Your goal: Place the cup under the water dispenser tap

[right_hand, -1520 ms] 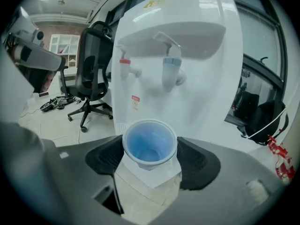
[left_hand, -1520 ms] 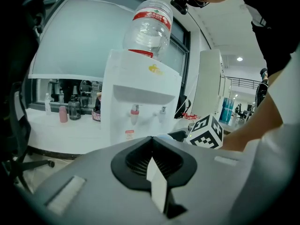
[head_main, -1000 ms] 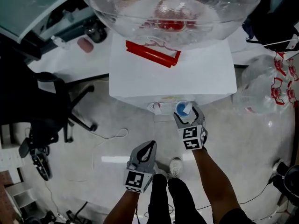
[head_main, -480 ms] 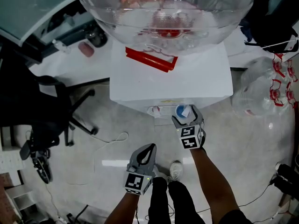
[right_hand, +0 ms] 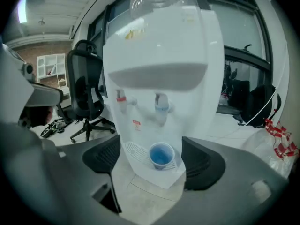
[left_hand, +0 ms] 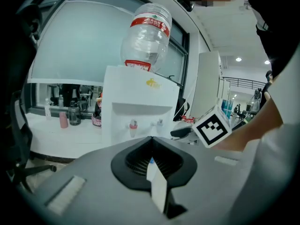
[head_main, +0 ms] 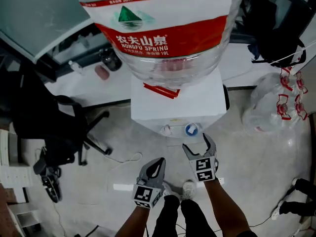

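Observation:
A blue cup [head_main: 191, 129] [right_hand: 161, 155] stands upright on the drip tray [right_hand: 136, 150] of the white water dispenser [head_main: 177, 102] [left_hand: 136, 104], right under its blue tap [right_hand: 161, 107]. My right gripper [head_main: 198, 145] [right_hand: 153, 159] hangs just in front of the cup. Its jaws have just been opening and stand wide, with nothing held; the cup is beyond the pads, untouched. My left gripper [head_main: 155, 165] [left_hand: 151, 142] is lower left of the dispenser, jaws shut on nothing.
A large water bottle [head_main: 163, 28] sits on top of the dispenser. The red tap [right_hand: 121, 97] is left of the blue one. A black office chair [head_main: 59, 127] stands left, a clear bag of bottles [head_main: 276, 107] right. My shoe [head_main: 188, 186] is below the grippers.
The right gripper has let go of the cup and drawn back from it, jaws wider. The cup stays on the drip tray. Both grippers have risen; the head view has tilted up.

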Tool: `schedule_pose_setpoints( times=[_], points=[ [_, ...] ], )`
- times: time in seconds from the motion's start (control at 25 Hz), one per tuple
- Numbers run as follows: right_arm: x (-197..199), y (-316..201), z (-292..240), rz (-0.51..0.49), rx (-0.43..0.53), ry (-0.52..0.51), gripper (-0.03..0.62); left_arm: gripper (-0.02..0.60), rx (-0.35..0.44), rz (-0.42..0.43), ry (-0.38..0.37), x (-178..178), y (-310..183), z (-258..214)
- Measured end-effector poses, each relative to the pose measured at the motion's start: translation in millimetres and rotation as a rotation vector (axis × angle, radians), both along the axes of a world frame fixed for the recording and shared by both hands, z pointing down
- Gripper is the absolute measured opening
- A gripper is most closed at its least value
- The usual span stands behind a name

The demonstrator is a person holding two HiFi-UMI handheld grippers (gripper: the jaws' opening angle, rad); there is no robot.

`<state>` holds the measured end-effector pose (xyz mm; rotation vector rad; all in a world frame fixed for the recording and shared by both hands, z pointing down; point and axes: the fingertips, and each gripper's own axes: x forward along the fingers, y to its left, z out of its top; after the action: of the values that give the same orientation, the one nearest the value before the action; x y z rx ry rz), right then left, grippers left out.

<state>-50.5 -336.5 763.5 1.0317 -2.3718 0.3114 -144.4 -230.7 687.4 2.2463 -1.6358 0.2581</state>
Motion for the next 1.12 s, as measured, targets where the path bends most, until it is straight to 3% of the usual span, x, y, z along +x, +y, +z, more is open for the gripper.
schedule_pose_setpoints(
  times=[0.16,0.36,0.68,0.96,1.12],
  points=[
    [7,18,-68,-0.003,0.053,-0.054,0.331,0.017,0.044,-0.005,-0.022,1,-8,-42],
    [23,38,-149,0.015,0.12,-0.093,0.195,0.017,0.063,-0.04,0.018,3,-2,-91],
    [38,77,-235,0.067,0.179,-0.156,0.016,0.017,0.135,-0.055,0.029,7,15,-148],
    [42,87,-270,0.032,0.258,-0.138,0.002,0.017,0.115,-0.007,-0.008,24,26,-177],
    [41,88,-284,0.001,0.304,-0.118,0.002,0.017,0.144,0.01,-0.02,29,26,-193]
  ],
)
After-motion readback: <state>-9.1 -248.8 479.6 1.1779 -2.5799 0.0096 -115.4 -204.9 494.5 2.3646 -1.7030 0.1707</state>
